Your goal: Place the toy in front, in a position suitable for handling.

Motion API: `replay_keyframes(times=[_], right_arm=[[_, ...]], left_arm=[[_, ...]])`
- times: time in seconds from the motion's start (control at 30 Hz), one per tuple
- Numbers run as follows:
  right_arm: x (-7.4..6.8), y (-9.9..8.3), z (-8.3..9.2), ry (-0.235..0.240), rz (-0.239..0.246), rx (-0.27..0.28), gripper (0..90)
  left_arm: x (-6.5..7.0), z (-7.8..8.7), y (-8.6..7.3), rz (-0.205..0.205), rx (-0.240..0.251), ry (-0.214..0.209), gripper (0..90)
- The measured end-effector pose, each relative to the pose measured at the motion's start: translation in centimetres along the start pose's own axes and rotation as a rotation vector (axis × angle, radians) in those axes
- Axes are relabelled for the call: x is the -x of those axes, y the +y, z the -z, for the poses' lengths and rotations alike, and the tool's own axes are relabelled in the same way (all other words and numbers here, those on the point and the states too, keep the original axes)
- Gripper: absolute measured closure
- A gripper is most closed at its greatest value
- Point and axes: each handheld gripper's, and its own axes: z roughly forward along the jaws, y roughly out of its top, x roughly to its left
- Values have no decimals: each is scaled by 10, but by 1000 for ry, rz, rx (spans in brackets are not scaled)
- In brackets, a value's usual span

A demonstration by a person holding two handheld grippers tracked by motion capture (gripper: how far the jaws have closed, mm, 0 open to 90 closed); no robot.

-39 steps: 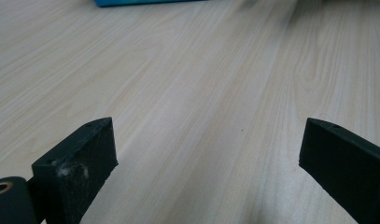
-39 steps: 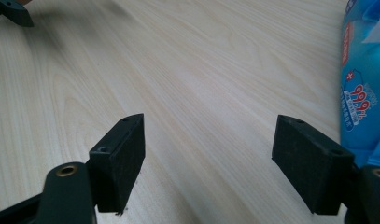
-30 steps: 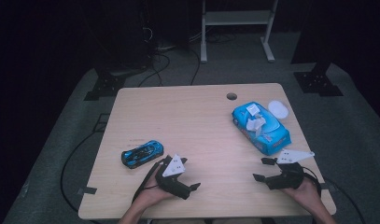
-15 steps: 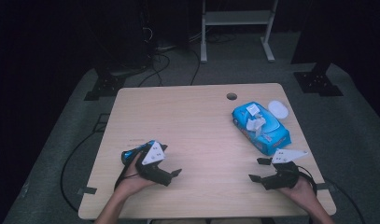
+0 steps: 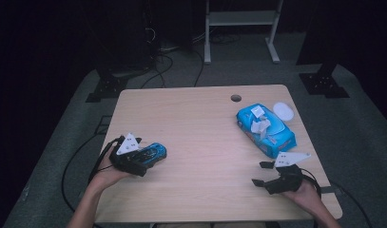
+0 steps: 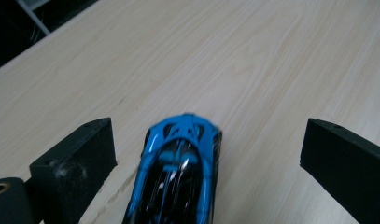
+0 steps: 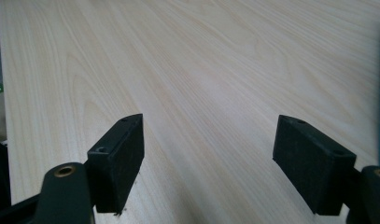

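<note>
— Two grippers on the table (image 5: 200, 118), one at each near corner. Which has the car?

— None holds it. The left gripper (image 5: 142, 160) is over the toy car (image 5: 155, 152), near the table's left edge. In the left gripper view the car (image 6: 178, 172) lies between the two black jaws, nose pointing away, with bare wood showing on both sides of it. The jaws stand wide apart and neither pad touches it.

— And the car is on the wood?

— Yes, flat on the tabletop, blue with a black roof.

— What about the other hand?

— The right gripper (image 5: 263, 174) sits low by the near right corner, well apart from the car. Its jaws are spread too; the right gripper view shows plain wood (image 7: 187, 74) between them.

— Anything close to it?

— A blue wipes pack (image 5: 267, 129) lies just beyond it toward the right edge, with a white lid (image 5: 283, 111) beside the pack's far end. A small round hole (image 5: 236, 98) sits near the far edge.
</note>
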Motion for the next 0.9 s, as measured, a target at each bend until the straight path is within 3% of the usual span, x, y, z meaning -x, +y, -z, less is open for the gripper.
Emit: replay_keyframes(times=[0.33, 0.37, 0.5, 0.63, 0.77, 0.8, 0.83, 0.9], right_arm=[[-4, 33, -14, 68, 61, 18, 214], [-6, 49, -22, 83, 95, 27, 208], [-10, 81, -39, 105, 166, 27, 195], [-11, 112, -61, 137, 199, 36, 194], [-16, 145, -91, 179, 254, 47, 194], [-16, 145, -91, 179, 254, 47, 194], [-19, 160, -110, 200, 289, 42, 190], [-23, 172, -130, 214, 317, 26, 189]], left_arm=[[-15, -5, -24, 53, -53, 13, 28], [-17, -6, -29, 60, -54, 13, 28], [-21, -11, -38, 61, -92, 7, 28], [-23, -14, -45, 75, -114, 6, 28], [-24, -18, -46, 63, -123, -2, 28], [-24, -18, -46, 63, -123, -2, 28], [-26, -20, -48, 71, -129, -11, 28], [-28, -22, -49, 78, -140, -9, 28]])
